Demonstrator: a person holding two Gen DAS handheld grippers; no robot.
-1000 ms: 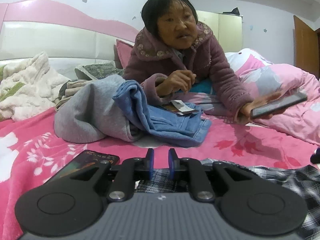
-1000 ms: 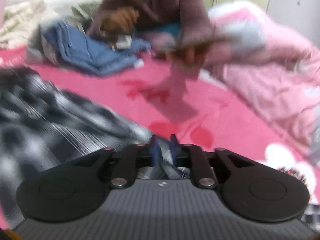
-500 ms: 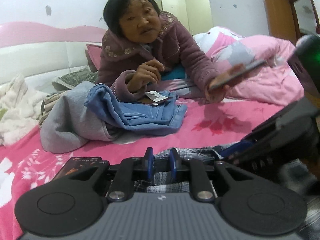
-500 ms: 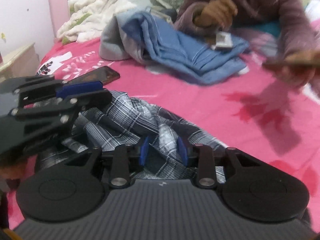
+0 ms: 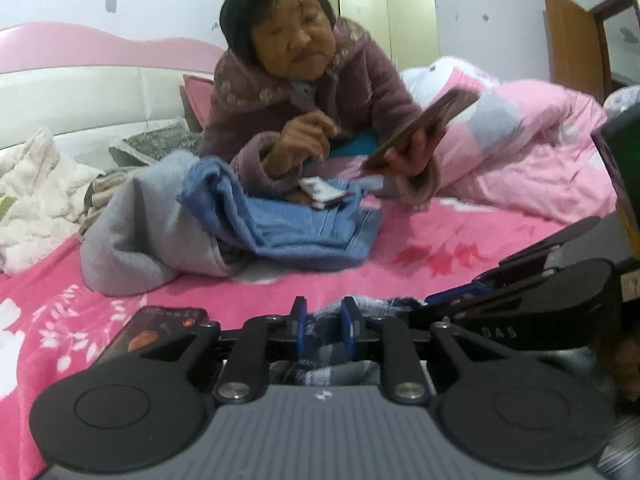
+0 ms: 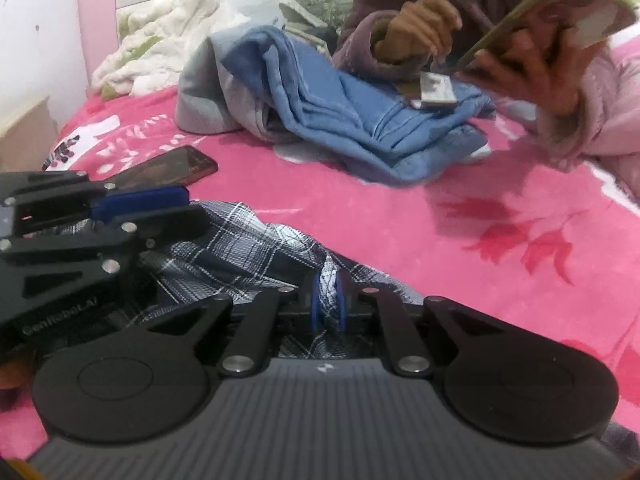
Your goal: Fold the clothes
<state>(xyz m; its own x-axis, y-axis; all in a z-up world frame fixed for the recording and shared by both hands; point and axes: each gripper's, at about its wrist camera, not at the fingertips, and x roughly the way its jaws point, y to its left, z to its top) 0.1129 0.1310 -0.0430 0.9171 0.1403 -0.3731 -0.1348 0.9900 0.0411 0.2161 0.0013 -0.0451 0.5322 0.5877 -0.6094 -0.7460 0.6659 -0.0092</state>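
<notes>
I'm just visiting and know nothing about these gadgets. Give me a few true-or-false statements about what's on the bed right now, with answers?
1. The right gripper has plaid cloth between its fingers. True; its jaws are closing on a fold.
2. The dark phone lies on top of the blue jeans. False; it lies on the pink bedspread, apart from them.
3. The jeans rest against a grey garment. True.
4. The seated person's hands are empty. False; one hand holds a phone.

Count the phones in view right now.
2: one phone lies on the pink bedspread by the plaid garment; another phone is in the seated person's hand. Clothes may hide more.
</notes>
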